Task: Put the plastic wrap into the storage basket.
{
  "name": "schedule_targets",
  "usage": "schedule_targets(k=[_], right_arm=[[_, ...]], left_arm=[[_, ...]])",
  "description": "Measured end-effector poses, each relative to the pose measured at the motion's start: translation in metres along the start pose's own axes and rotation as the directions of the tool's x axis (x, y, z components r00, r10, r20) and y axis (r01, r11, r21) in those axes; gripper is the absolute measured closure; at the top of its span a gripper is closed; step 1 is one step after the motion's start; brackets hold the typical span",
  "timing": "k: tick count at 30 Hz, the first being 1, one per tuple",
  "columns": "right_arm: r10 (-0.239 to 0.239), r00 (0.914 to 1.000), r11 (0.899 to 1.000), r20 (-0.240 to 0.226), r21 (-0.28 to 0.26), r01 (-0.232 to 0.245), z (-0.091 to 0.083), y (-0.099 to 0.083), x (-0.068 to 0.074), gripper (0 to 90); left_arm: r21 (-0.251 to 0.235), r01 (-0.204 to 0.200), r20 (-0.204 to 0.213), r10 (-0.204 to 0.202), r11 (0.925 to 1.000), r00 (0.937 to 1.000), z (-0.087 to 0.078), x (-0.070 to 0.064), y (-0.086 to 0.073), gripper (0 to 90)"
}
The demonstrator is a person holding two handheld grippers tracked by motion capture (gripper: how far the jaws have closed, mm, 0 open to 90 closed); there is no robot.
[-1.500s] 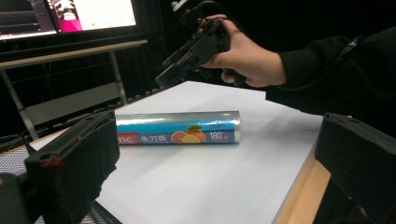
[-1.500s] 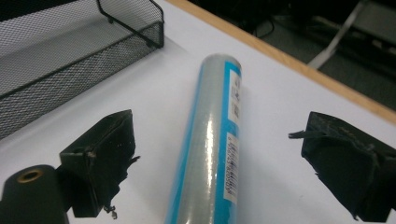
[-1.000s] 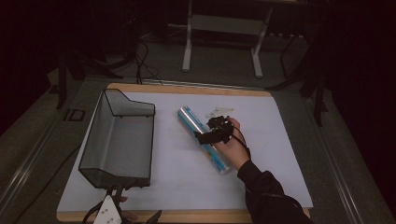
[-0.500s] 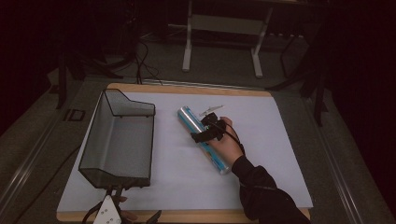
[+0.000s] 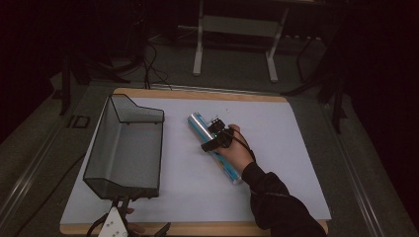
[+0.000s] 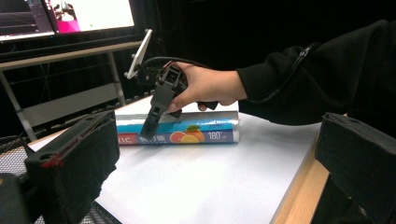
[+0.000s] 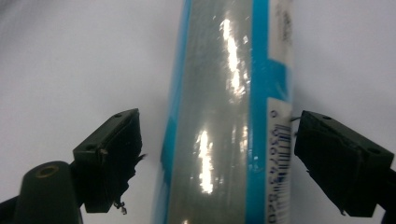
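Right gripper view | right hand-held gripper [image 7: 212, 163] jaws apart astride foil roll [image 7: 229, 112]; white mat [image 7: 70, 60] open either side

Wire mesh basket [image 5: 126, 148] on white sheet [image 5: 276, 143].

The room is kept dark. A grey carpeted floor [image 5: 232, 74] is seen beyond the table. At twelve o'clock a pale metal stand [image 5: 236, 34] is set, and cables [image 5: 148, 69] are strewn at eleven o'clock. Lit monitors [image 6: 65, 18] are visible behind.
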State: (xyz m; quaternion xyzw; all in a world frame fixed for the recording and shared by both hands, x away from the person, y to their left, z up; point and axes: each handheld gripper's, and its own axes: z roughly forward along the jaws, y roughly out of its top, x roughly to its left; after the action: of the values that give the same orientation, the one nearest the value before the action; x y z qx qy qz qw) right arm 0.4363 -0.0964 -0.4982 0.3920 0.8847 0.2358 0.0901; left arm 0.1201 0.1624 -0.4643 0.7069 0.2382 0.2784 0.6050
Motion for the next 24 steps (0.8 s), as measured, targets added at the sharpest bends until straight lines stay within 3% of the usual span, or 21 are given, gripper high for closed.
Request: schedule_targets(k=[2,5,7,11,14,19,24], right_arm=[[0.002,1.0,0.999,-0.009,0.045,-0.001,0.002,0.002,0.002,14.7],[-0.002,1.0,0.998,-0.002,0.06,0.003,0.003,0.003,0.002,15.3],[0.004,1.0,0.993,-0.001,0.116,-0.004,0.006,0.005,0.002,17.5],[0.001,1.0,0.988,0.009,0.154,-0.002,0.006,0.008,0.003,21.8],[0.017,0.9999,0.98,0.001,0.197,-0.017,0.006,0.011,0.002,22.3],[0.014,0.9999,0.958,0.01,0.287,-0.016,0.012,0.012,-0.001,24.1],[-0.002,1.0,0.949,0.008,0.315,0.0,0.014,0.014,0.0,28.4]], left_arm=[[-0.001,-0.001,0.002,0.001,1.0,1.0,0.0,0.0,0.0,0.7],[0.0,-0.005,0.003,0.005,1.0,1.0,0.0,-0.001,0.0,0.7],[-0.001,-0.005,0.002,0.005,1.0,1.0,0.0,-0.001,0.0,0.7],[-0.002,-0.002,0.002,0.002,1.0,1.0,0.0,0.0,0.0,0.7],[-0.001,-0.003,0.004,0.003,1.0,1.0,0.0,0.0,0.0,0.7],[-0.001,-0.005,0.003,0.005,1.0,1.0,0.0,0.0,0.0,0.7],[0.003,-0.007,0.004,0.007,1.0,1.0,0.001,0.0,0.0,0.7]])
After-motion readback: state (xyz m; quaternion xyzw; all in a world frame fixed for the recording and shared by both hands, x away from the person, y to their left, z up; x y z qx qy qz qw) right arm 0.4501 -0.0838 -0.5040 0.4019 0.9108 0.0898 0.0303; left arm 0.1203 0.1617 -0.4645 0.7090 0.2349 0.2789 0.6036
